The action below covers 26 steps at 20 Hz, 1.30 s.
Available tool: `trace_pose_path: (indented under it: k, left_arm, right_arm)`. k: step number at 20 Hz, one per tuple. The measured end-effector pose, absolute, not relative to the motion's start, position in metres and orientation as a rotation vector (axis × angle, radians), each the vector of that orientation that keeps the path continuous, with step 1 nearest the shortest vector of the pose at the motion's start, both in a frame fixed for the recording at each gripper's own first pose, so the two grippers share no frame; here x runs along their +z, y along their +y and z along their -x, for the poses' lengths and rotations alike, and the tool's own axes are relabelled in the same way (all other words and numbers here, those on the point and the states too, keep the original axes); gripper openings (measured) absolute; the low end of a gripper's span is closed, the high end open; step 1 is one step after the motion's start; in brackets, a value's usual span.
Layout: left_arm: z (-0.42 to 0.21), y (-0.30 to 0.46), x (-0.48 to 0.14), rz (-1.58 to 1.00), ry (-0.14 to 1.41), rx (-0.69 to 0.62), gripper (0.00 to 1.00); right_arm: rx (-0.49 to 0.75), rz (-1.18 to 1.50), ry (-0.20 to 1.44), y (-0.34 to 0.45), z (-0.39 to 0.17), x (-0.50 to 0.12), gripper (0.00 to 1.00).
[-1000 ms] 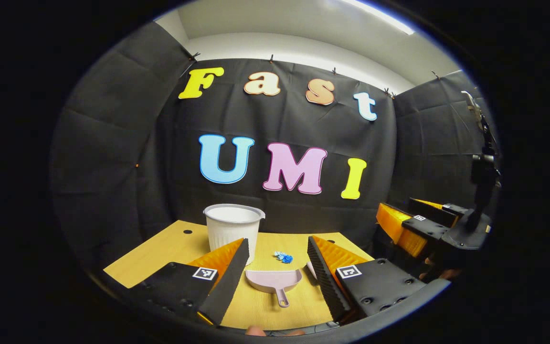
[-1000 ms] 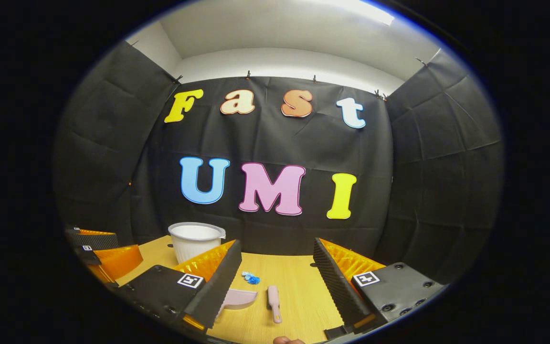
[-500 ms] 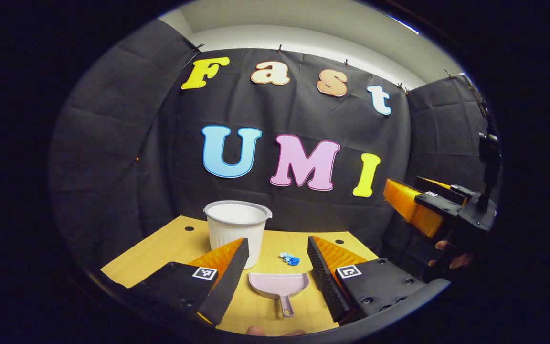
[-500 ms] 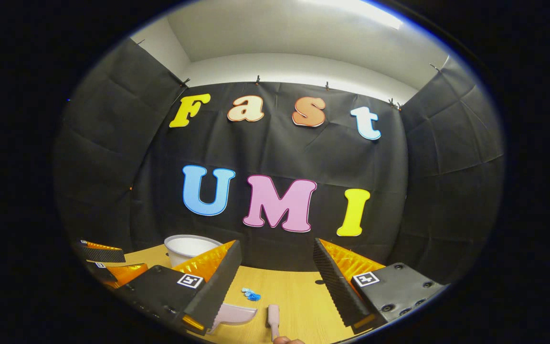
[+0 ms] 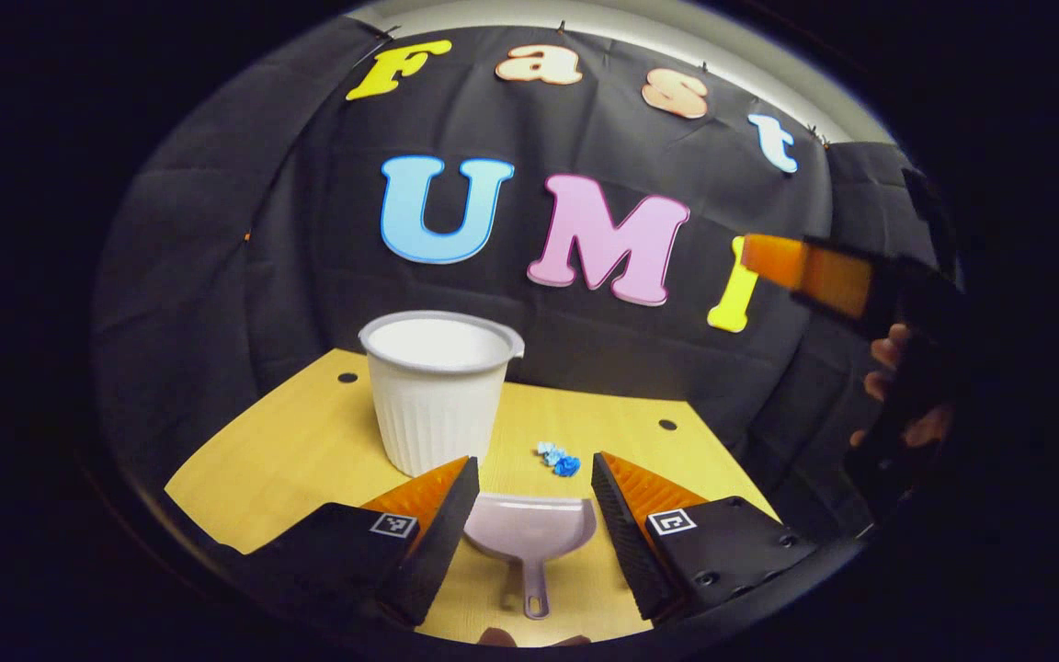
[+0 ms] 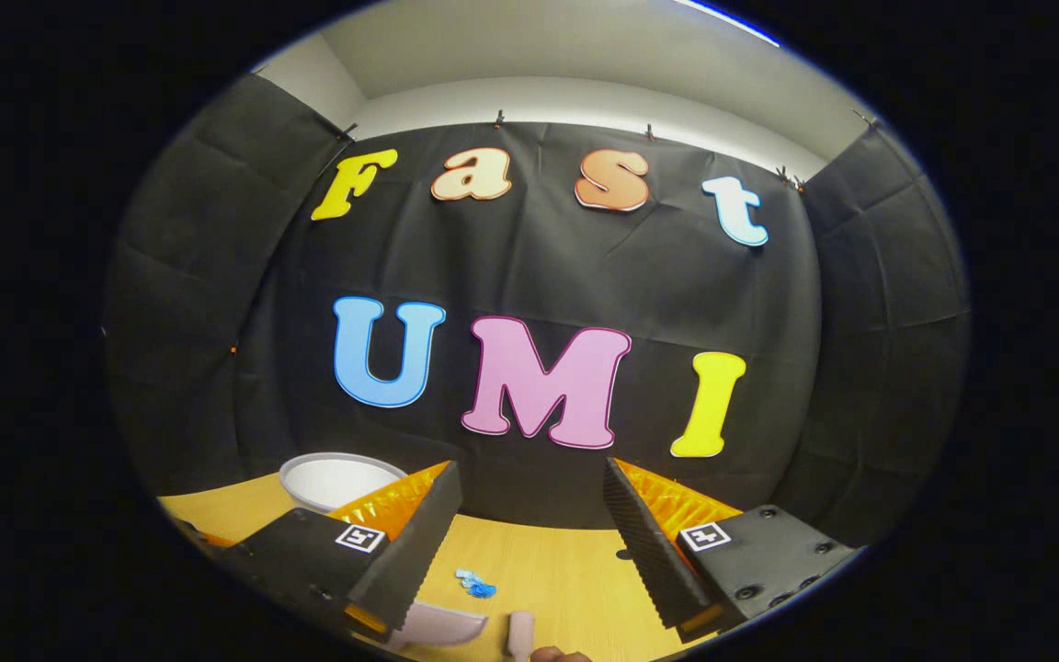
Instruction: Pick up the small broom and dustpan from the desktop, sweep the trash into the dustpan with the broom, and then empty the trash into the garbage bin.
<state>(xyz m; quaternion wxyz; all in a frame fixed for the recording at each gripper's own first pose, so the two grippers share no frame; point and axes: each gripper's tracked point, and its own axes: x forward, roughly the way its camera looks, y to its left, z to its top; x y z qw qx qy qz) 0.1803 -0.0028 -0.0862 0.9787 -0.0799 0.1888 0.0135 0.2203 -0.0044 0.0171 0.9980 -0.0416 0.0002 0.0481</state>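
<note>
Left gripper (image 5: 534, 501) hovers over the light wooden desktop (image 5: 290, 460), fingers spread wide, pale pink plastic dustpan (image 5: 529, 533) lying flat in the gap between them, handle pointing toward the camera, no contact. Ribbed white plastic garbage bin (image 5: 438, 395) stands upright just behind the left finger. Crumpled blue paper trash (image 5: 559, 458) sits on the desktop beyond the dustpan, right of the bin. Right gripper (image 6: 534, 542) is held higher, fingers also spread, gripping nothing; pink small broom (image 6: 520, 636) lies on the desktop at the bottom edge of the right gripper view, just right of the dustpan
</note>
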Motion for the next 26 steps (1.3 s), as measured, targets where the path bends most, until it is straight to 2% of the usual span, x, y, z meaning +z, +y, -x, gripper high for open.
trace_pose_path:
  k: [3,8,10,13,16,21,22,24,26]
  left_arm:
    - [-0.187,-0.020,-0.150,0.207,0.643,0.019,0.75]
    - [-0.191,-0.036,-0.240,0.304,1.011,0.073,0.76]
    - [-0.191,-0.038,-0.261,0.301,1.106,0.089,0.76]
    - [-0.193,-0.042,-0.282,0.275,1.244,0.126,0.76]
    - [-0.202,-0.039,-0.290,0.243,1.332,0.145,0.76]
    - [-0.213,-0.045,-0.301,0.221,1.431,0.106,0.75]
    - [-0.213,-0.046,-0.303,0.227,1.449,0.099,0.71]
    - [-0.215,-0.045,-0.308,0.243,1.468,0.089,0.54]
    - [-0.217,-0.044,-0.310,0.247,1.488,0.069,0.55]
  right_arm:
    - [0.051,0.174,0.027,-0.033,-0.243,-0.014,0.96]
    - [0.132,0.208,0.157,-0.043,-0.254,-0.091,1.00]
    - [0.156,0.183,0.223,-0.054,-0.258,-0.118,0.98]
    - [0.160,0.127,0.356,-0.064,-0.268,-0.154,1.00]
    - [0.158,0.075,0.394,-0.072,-0.278,-0.164,1.00]
    - [0.184,0.010,0.440,-0.064,-0.279,-0.173,1.00]
    - [0.190,-0.006,0.460,-0.059,-0.275,-0.174,1.00]
    - [0.189,-0.018,0.491,-0.055,-0.265,-0.179,1.00]
    - [0.179,-0.017,0.538,-0.054,-0.254,-0.185,1.00]
